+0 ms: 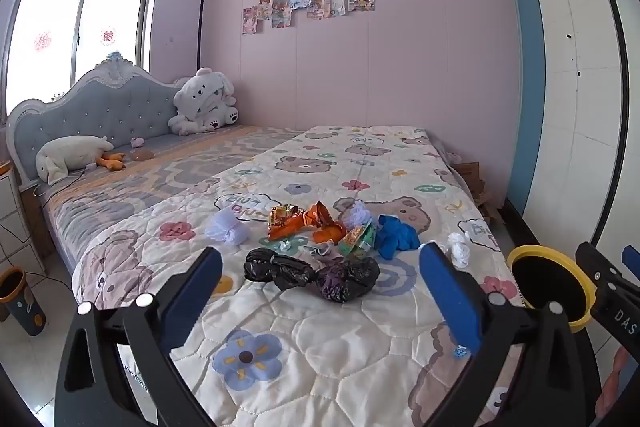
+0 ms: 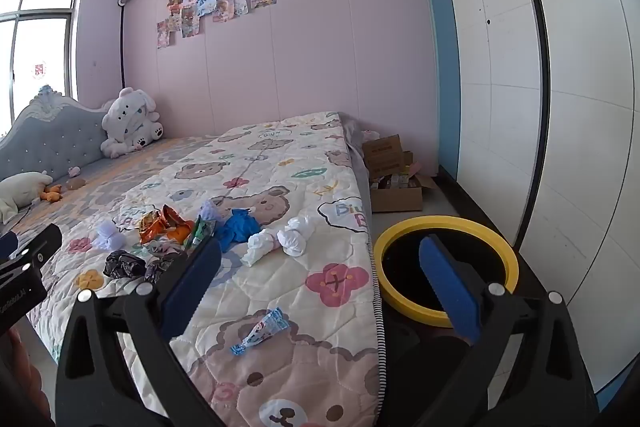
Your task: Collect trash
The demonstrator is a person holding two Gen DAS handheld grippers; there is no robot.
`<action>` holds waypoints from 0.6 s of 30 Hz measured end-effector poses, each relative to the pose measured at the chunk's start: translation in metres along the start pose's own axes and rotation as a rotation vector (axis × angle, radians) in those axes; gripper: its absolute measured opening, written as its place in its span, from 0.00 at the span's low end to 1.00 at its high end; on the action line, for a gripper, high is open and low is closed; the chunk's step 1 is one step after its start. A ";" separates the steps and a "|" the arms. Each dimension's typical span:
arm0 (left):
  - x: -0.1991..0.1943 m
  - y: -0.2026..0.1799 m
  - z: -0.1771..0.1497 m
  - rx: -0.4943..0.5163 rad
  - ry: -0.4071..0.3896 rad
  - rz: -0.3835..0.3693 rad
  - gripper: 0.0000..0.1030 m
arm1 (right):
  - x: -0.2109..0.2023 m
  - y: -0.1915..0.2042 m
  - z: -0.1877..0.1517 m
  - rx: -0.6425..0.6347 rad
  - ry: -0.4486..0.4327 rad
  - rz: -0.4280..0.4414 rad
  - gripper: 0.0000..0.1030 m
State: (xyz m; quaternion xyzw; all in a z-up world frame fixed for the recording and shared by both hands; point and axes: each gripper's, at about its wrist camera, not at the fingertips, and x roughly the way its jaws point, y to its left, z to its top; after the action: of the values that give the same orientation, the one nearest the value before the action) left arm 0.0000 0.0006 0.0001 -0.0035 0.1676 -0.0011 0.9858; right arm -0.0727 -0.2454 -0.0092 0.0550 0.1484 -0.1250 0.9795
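Where pink walls [image 1: 400, 75] meet, litter [image 1: 320, 243] dots the quilt [image 1: 320, 339]

Both wrist views face the bed [image 1: 320, 327] from near, sharing its litter.

Both grippers wide open, nothing held.
The left gripper [image 1: 320, 291] and right gripper [image 2: 320, 287] tilt slightly downward, side by side; a reddish blur behind the left one may be a hand.
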 end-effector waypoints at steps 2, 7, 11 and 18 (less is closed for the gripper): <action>0.000 0.000 0.000 0.001 0.002 0.002 0.93 | 0.001 0.000 0.000 0.000 0.006 -0.001 0.93; -0.002 -0.001 -0.001 0.003 -0.001 0.006 0.93 | 0.000 0.000 -0.001 0.003 0.004 0.001 0.93; -0.001 0.000 0.000 0.001 0.005 0.005 0.93 | 0.001 0.000 -0.001 0.003 0.006 0.001 0.93; 0.000 -0.002 -0.005 -0.003 0.011 0.001 0.93 | 0.001 0.000 -0.002 0.005 0.007 0.001 0.93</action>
State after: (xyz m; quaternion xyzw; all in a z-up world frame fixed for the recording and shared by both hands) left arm -0.0017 -0.0010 -0.0048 -0.0051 0.1730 -0.0002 0.9849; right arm -0.0720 -0.2453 -0.0112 0.0577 0.1515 -0.1245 0.9789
